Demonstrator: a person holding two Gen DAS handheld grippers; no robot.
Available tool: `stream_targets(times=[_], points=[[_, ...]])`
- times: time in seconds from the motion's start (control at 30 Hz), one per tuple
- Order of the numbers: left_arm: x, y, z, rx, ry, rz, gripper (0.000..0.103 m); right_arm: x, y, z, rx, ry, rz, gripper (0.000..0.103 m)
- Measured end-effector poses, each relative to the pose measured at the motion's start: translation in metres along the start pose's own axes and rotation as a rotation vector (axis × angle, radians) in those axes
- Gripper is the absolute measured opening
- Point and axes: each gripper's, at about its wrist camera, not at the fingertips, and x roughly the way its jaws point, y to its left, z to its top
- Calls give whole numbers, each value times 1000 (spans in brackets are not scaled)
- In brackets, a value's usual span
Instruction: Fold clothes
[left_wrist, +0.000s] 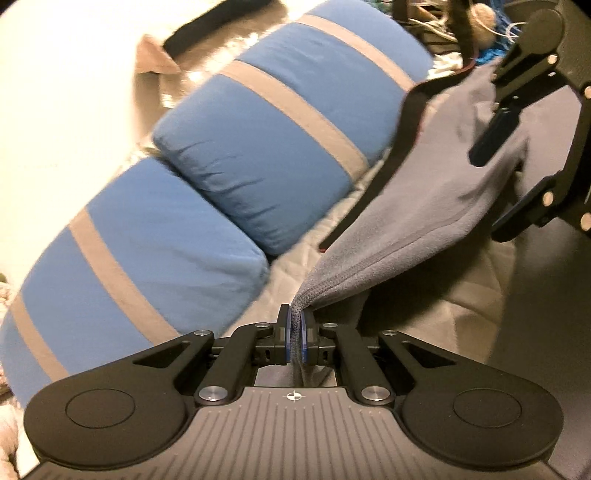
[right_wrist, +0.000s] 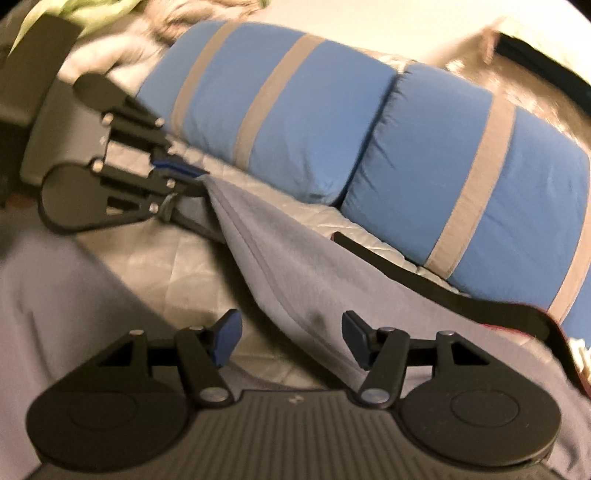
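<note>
- Left wrist view: the left gripper (left_wrist: 295, 338) has its jaws pinched tight on a bunched corner of the soft grey fleece garment (left_wrist: 424, 206), which stretches taut (ribbed seam showing) over the quilted bedcover (left_wrist: 295, 273), beside two plump blue pillows (left_wrist: 280, 147) with grey stripes.
- Right wrist view: the right gripper (right_wrist: 291, 338) stands wide open and empty, its blue pads over the draped fleece.

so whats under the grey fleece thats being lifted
Under the raised grey fleece a pale quilted bed cover shows, and a black strap runs from beneath it toward the blue pillows. Whatever lies under its draped lower part is covered.
</note>
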Motion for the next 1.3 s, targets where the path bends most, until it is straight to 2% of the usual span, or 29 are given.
stream_targets(times=[0.1, 0.5, 0.83, 1.03, 1.07, 1.17, 1.3], points=[[0, -1, 0, -8, 0, 21, 5, 0, -6, 1, 29, -9, -28, 71], [-3, 8, 2, -92, -18, 29, 4, 24, -9, -4, 11, 28, -163, 70], [-6, 15, 4, -143, -37, 38, 4, 41, -2, -5, -17, 30, -199, 58], [-5, 16, 4, -154, -39, 37, 4, 47, 0, -6, -52, 33, -224, 41], [-5, 16, 3, -157, -40, 37, 4, 47, 0, -6, -54, 35, -223, 31], [-4, 15, 3, -157, -36, 37, 4, 46, 2, -6, -69, 42, -235, 16], [-2, 13, 1, -142, -23, 38, 4, 41, 9, -5, -150, 41, -270, 7]])
